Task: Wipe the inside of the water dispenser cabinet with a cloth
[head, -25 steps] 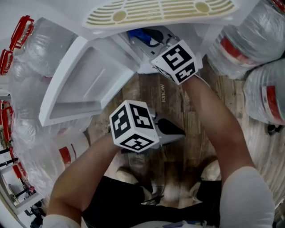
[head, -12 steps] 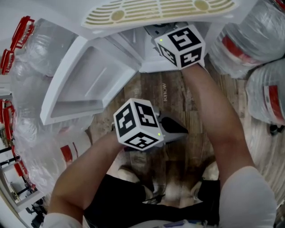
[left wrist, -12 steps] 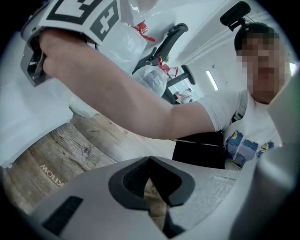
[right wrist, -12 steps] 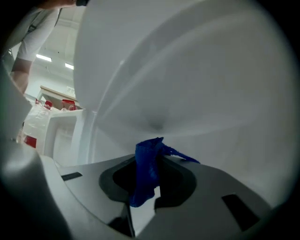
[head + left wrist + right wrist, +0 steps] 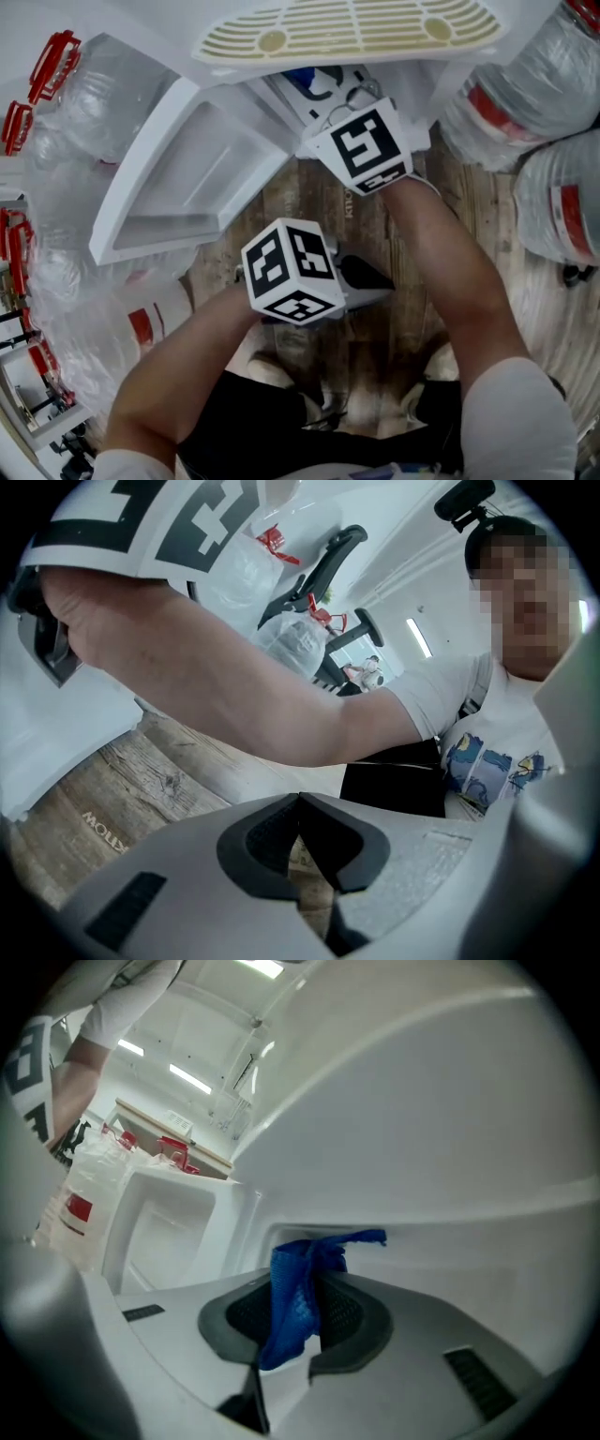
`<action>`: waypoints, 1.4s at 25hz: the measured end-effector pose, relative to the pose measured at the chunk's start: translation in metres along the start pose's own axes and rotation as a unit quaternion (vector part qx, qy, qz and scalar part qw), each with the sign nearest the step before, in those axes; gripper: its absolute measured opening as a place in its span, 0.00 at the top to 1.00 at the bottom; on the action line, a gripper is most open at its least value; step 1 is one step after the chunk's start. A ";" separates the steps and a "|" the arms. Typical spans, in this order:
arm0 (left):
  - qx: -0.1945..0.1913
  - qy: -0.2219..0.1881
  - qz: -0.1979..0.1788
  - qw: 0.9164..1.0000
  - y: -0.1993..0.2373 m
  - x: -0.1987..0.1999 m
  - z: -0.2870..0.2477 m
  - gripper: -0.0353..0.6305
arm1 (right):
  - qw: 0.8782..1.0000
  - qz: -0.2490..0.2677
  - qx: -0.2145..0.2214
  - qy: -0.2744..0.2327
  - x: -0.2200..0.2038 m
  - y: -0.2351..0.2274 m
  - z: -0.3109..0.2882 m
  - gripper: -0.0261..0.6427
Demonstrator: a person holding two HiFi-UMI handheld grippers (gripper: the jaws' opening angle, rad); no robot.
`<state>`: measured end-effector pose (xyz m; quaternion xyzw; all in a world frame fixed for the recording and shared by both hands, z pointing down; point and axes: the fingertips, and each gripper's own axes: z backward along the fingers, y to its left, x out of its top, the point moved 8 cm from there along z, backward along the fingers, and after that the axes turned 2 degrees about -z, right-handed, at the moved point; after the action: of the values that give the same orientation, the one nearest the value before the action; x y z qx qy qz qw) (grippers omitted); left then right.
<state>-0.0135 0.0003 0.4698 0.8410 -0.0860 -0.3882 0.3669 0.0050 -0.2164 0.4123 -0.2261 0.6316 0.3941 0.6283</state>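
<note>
The white water dispenser cabinet [image 5: 309, 98] stands open below the drip grille [image 5: 352, 28], its door [image 5: 192, 173] swung out to the left. My right gripper [image 5: 298, 1309] reaches into the cabinet mouth and is shut on a blue cloth [image 5: 298, 1302], whose top end [image 5: 302, 77] shows inside the opening in the head view. The cabinet's white inner wall [image 5: 450, 1147] fills the right gripper view. My left gripper [image 5: 302, 841] hangs back over the wooden floor, jaws shut with nothing between them, pointing at the person's right forearm [image 5: 244, 696].
Large clear water bottles [image 5: 525, 84] lie at the right, and several more with red caps [image 5: 56, 169] crowd the left. The open door blocks the left side of the cabinet. Wooden floor [image 5: 370, 234] lies between the cabinet and the person's feet.
My right gripper drew back a little out of the cabinet mouth after pushing deeper half a second ago; the blue cloth shows again. The left gripper has barely moved.
</note>
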 end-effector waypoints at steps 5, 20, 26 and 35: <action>-0.021 0.012 -0.013 1.000 -0.004 0.000 -0.001 0.94 | 1.000 0.001 0.008 0.026 0.003 0.020 0.020 0.85; -0.030 0.073 -0.075 0.994 -0.027 -0.010 0.010 0.94 | 0.844 -0.460 -0.222 -0.166 -0.046 -0.069 0.051 0.85; -0.007 0.068 -0.071 0.995 -0.025 -0.012 0.018 0.94 | 0.782 -0.518 -0.263 -0.225 -0.051 -0.086 0.055 0.85; 0.005 0.129 -0.095 0.987 -0.024 -0.027 0.013 0.94 | 0.744 -0.538 -0.296 -0.262 -0.041 -0.099 0.086 0.85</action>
<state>-0.0441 0.0217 0.4638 0.8904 0.0404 -0.3087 0.3320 0.1392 -0.2162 0.4400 -0.5909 0.0672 0.2011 0.7784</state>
